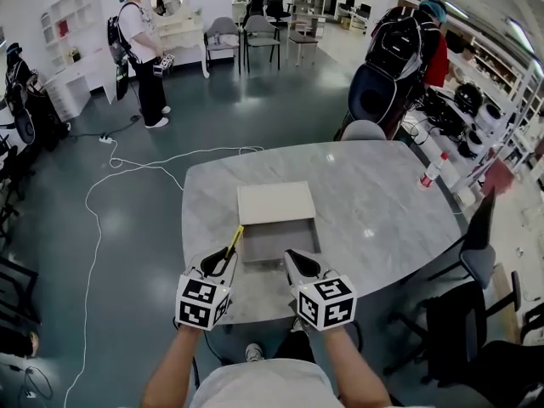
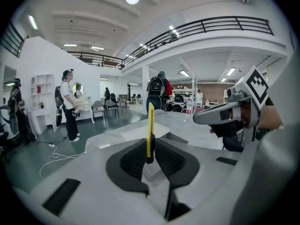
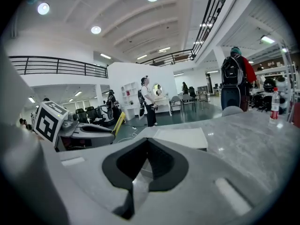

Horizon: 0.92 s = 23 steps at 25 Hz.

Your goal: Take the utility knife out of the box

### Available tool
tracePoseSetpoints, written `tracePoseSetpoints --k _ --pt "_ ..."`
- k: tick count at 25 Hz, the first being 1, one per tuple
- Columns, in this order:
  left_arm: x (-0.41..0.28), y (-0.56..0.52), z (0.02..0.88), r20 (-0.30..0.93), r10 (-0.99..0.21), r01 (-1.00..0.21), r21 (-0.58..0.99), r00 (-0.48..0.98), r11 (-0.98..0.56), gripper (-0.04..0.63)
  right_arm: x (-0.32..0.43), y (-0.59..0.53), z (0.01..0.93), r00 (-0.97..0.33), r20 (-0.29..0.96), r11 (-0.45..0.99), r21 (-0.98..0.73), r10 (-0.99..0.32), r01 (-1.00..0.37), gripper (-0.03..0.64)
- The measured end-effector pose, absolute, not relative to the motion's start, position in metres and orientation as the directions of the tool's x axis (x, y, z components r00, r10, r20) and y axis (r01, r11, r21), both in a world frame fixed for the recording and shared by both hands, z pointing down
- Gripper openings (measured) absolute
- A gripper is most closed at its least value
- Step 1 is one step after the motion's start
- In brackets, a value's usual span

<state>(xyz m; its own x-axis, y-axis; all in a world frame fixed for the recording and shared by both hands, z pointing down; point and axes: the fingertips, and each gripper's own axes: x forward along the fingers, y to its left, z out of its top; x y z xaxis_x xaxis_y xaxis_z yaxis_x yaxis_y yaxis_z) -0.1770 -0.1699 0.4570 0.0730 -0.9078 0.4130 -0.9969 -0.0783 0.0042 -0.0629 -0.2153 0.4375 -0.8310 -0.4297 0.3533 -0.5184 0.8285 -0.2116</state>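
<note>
My left gripper (image 1: 228, 258) is shut on a yellow utility knife (image 1: 235, 237), which sticks up and forward from its jaws over the table's near left part. In the left gripper view the knife (image 2: 150, 128) stands upright between the dark pads. The shallow grey box (image 1: 279, 241) lies open just right of the knife, with its cream lid (image 1: 274, 202) lying behind it. My right gripper (image 1: 292, 258) hovers at the box's near edge, shut with nothing in it. The right gripper view shows its pads (image 3: 161, 163) closed together, the left gripper (image 3: 82, 128) and the knife (image 3: 117, 122) to the left.
The marble table (image 1: 374, 202) carries a bottle with a red label (image 1: 432, 172) at its far right. Office chairs (image 1: 472, 262) stand along the right side and one (image 1: 363, 130) at the far end. People stand further back, and a white cable (image 1: 102, 219) trails over the floor on the left.
</note>
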Motion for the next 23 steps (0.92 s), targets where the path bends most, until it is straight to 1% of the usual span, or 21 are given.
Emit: tracePoseSetpoints --k 7,23 --pt "-0.202 -0.156 0.458 0.398 -0.915 -0.998 0.022 0.057 -0.052 0.054 -0.087 -0.203 0.438 -0.832 0.345 0.837 -0.185 -0.435 -0.514 0.005" --pt "-0.207 -0.152 0.457 0.407 -0.911 -0.998 0.018 0.066 -0.064 0.054 -0.093 -0.198 0.433 -0.833 0.341 0.840 -0.177 -0.436 -0.512 0.005"
